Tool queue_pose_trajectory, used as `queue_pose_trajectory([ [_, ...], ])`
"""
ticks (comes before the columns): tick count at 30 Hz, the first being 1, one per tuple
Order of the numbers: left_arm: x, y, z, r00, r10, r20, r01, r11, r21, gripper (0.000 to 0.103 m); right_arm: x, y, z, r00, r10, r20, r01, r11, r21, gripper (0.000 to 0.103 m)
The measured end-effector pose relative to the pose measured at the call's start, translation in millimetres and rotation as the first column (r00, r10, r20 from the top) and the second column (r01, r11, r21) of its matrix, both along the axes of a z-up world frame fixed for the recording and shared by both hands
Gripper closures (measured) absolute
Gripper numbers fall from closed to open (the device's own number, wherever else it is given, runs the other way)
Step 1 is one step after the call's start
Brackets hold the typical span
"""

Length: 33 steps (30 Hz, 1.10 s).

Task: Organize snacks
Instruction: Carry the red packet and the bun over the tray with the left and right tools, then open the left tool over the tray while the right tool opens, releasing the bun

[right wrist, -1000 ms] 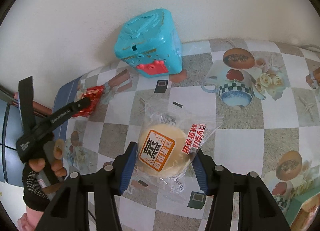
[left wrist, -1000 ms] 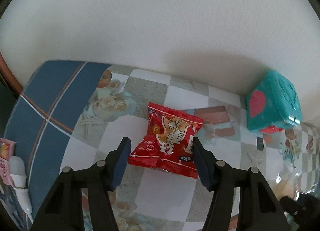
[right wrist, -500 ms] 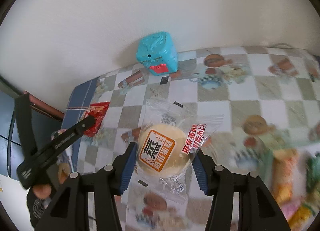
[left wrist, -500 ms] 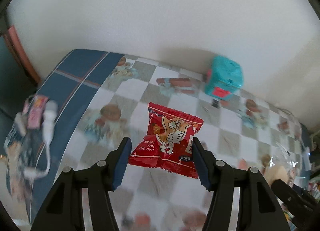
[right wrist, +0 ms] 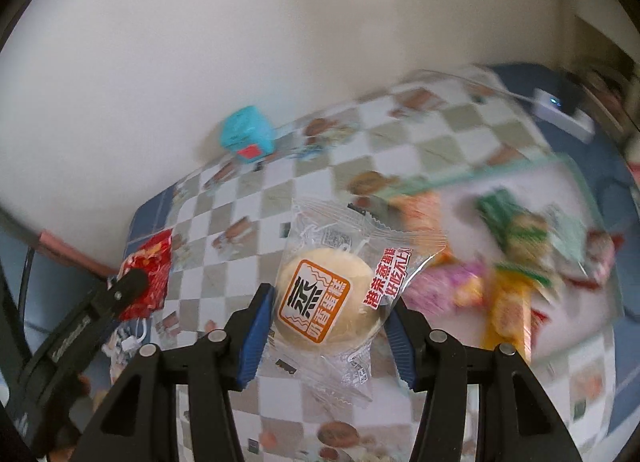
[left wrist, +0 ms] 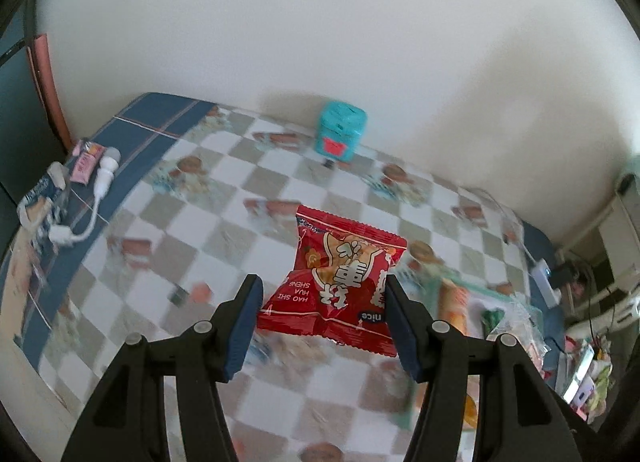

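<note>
The red snack packet (left wrist: 340, 286) hangs clenched in the left tool (left wrist: 322, 314), its blue pads pressing on both side edges. The clear-wrapped steamed cake (right wrist: 324, 300) is gripped the same way in the right tool (right wrist: 328, 324). Both packs are in the air above the checkered tabletop (left wrist: 224, 197), not resting on it.

Compared with a second ago, both tools have risen and swung away from the wall end: the teal box (left wrist: 341, 133) that stood close by now looks small and far off, and a heap of other snacks has come into sight. That suggests the pickup is done and both packs are being carried over for sorting.

At the right of the tabletop a shallow, pale-green-rimmed tray (right wrist: 520, 169) seems to hold that heap: orange, yellow, green and pink packets, too blurred to name. The teal box shows nothing of its contents.
</note>
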State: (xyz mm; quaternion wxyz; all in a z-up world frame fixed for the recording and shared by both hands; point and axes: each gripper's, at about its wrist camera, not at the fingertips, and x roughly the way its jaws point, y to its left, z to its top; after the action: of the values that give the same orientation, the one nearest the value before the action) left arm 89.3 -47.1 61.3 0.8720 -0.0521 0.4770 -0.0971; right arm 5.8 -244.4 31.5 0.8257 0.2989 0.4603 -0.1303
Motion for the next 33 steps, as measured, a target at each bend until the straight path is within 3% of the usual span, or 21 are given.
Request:
queue_pose_trajectory([
  [12, -46, -93, -45, 0.982, -0.191, 0.002, 0.190, 0.979, 0.069, 0.041, -56, -72, -25, 0.983, -0.182, -0.032, 0.182, 0.983, -0.015, 0.046],
  [22, -59, -148, -59, 0.935, -0.354, -0.002, 0.354, 0.933, 0.071, 0.041, -88, -144, -50, 0.923, -0.369, -0.107, 0.373, 0.927, 0.022, 0.045],
  [27, -65, -172, -71, 0.906, -0.423, -0.023, 0.423, 0.903, 0.070, 0.040, -91, -154, -64, 0.918, -0.370, -0.141, 0.382, 0.921, 0.072, 0.045],
  [33, -64, -183, -87, 0.887, -0.455, -0.072, 0.458, 0.888, 0.034, 0.040, -93, -158, -73, 0.902, -0.392, -0.179, 0.407, 0.912, 0.055, 0.045],
])
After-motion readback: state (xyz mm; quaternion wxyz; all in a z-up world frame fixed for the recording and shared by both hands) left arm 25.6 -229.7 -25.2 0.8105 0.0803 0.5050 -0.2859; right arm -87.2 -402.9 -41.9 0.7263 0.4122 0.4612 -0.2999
